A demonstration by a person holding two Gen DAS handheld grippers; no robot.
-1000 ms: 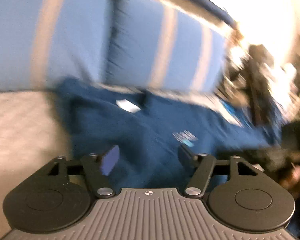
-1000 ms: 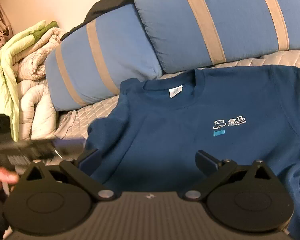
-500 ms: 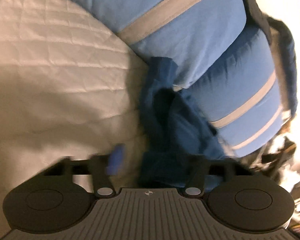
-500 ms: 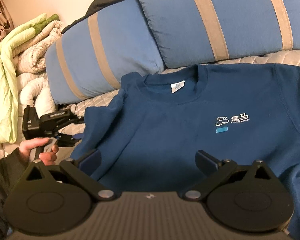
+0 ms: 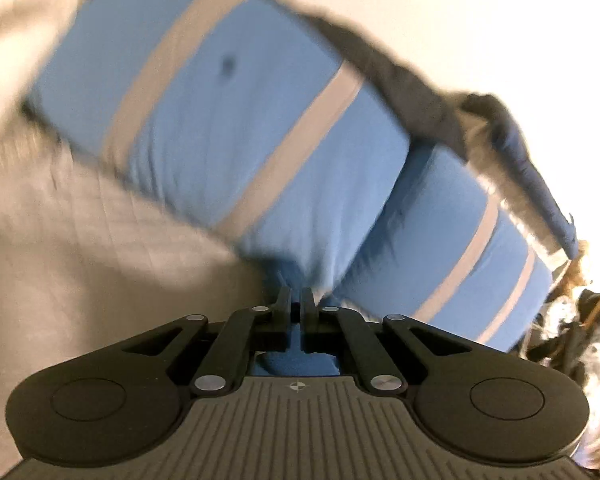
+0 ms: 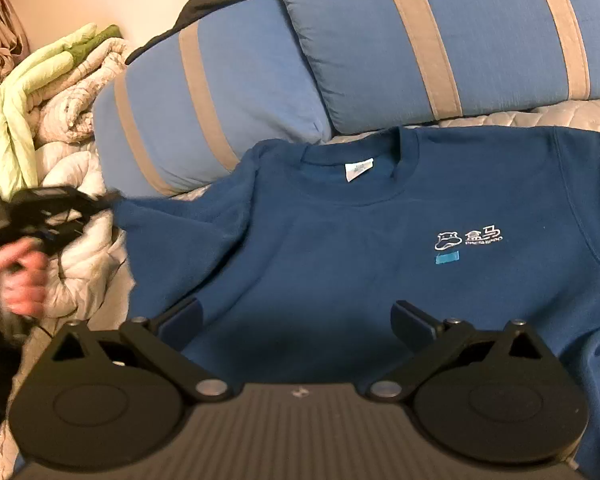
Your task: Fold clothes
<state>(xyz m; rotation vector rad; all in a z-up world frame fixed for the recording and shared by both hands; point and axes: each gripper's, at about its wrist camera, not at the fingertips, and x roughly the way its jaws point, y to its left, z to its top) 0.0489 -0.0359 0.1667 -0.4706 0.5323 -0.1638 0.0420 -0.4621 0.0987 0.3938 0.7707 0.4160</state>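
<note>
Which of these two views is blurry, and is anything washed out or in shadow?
Left wrist view: motion-smeared pillows and quilt, upper right wall blown out; only the left gripper is crisp. Right wrist view: mostly sharp, sweatshirt logo readable, the hand at the left blurred, and a dark shadow on the fabric by the right gripper.

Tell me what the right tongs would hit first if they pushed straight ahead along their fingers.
The right tongs, open and empty, point over the blue sweatshirt lying flat on the bed. Going straight on, they would probably meet its chest fabric first, then the striped blue pillows behind the collar. Depth is hard to judge here.
</note>
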